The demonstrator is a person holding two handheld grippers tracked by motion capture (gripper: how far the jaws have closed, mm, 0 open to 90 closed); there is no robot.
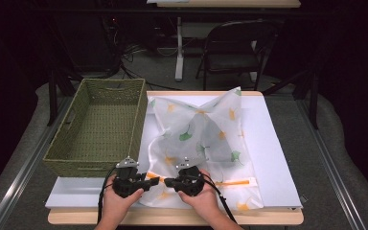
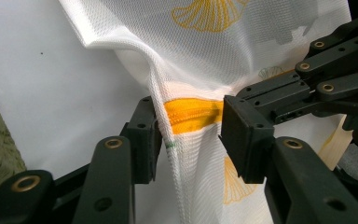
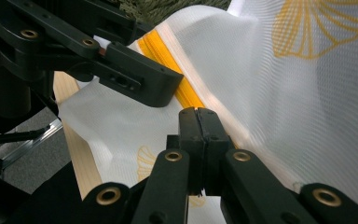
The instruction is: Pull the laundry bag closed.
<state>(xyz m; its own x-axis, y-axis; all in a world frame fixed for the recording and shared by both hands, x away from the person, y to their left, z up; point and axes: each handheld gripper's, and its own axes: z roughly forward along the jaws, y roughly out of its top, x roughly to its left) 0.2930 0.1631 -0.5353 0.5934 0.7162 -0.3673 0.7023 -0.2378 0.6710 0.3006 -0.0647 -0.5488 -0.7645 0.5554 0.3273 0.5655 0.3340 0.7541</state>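
Fingers point(image 2: 145, 135) of two grippers at one mesh bag point(image 1: 206, 129), one basket point(image 1: 98, 122)

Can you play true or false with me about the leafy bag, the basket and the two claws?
1. The mesh bag has an orange zipper. True.
2. The basket is full of clothes. False: nothing lies in it.
3. The right claw is wide open. False: its jaws are shut.
4. The left claw is open, with the bag between its jaws. True.
5. The basket sits right of the bag. False: it sits left.
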